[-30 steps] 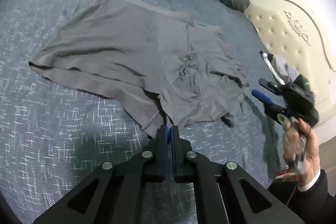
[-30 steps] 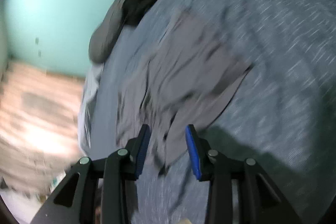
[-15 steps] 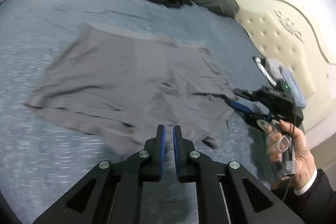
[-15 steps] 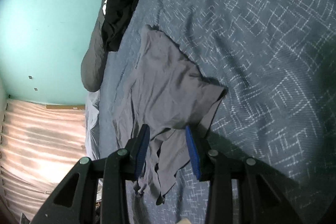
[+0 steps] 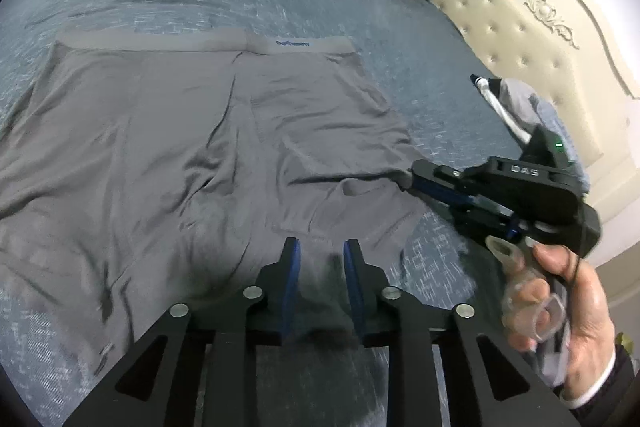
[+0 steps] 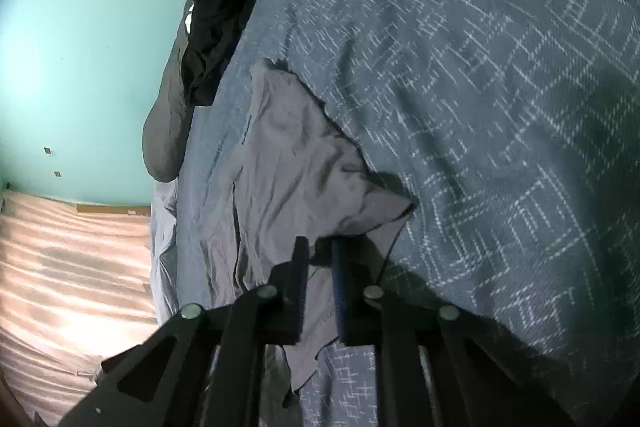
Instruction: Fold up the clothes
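Lying spread flat on the bed, the grey shorts have their near hem between the parted left claw, while the right claw pinches the side edge, probably for folding.

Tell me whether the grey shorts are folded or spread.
Spread: the grey shorts lie open on the bed, waistband fully visible, only wrinkled.

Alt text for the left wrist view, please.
Grey boxer shorts lie spread on a blue patterned bedspread, the open left gripper over the near hem. The right gripper meets their right edge.
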`<state>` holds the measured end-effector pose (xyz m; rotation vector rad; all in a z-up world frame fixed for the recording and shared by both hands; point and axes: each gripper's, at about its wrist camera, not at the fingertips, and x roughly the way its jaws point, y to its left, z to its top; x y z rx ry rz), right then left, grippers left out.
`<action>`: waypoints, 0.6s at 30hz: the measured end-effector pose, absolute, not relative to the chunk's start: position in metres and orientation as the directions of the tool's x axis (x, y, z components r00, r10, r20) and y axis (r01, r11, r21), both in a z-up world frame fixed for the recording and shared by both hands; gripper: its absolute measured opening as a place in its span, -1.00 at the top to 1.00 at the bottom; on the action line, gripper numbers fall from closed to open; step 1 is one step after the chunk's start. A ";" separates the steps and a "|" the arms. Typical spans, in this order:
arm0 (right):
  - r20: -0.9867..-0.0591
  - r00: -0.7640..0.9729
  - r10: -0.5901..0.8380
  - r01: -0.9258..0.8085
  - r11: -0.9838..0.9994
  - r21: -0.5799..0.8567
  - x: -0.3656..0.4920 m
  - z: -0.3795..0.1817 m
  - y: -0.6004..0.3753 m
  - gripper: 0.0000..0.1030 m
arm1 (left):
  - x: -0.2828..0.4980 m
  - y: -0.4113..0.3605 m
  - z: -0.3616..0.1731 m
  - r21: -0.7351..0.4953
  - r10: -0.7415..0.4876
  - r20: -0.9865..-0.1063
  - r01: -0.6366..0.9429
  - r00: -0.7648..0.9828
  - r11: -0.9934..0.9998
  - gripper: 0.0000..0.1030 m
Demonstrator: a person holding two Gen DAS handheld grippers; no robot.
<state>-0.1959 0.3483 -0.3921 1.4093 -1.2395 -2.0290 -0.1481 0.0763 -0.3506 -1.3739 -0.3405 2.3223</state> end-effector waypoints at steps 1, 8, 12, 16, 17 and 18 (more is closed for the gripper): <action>-0.555 -0.429 -0.713 -0.168 -0.540 0.825 -0.196 -0.392 0.349 0.87 | -0.151 0.080 -0.353 -0.404 0.466 -0.779 -0.231 -0.420 -0.885 0.49; -0.532 -0.434 -0.727 -0.156 -0.521 0.839 -0.196 -0.390 0.354 0.89 | -0.156 0.097 -0.367 -0.341 0.425 -0.813 -0.265 -0.399 -0.902 0.50; -0.528 -0.438 -0.728 -0.156 -0.517 0.842 -0.196 -0.389 0.356 0.89 | -0.155 0.097 -0.367 -0.321 0.414 -0.816 -0.280 -0.403 -0.905 0.70; -0.524 -0.444 -0.727 -0.157 -0.513 0.844 -0.194 -0.389 0.359 0.89 | -0.153 0.093 -0.367 -0.331 0.427 -0.814 -0.289 -0.395 -0.898 0.98; -0.523 -0.445 -0.726 -0.157 -0.512 0.844 -0.193 -0.389 0.360 0.89 | -0.152 0.092 -0.367 -0.326 0.424 -0.814 -0.290 -0.398 -0.900 0.99; -0.523 -0.447 -0.726 -0.157 -0.511 0.845 -0.193 -0.389 0.361 0.89 | -0.152 0.092 -0.367 -0.325 0.423 -0.813 -0.290 -0.400 -0.900 1.00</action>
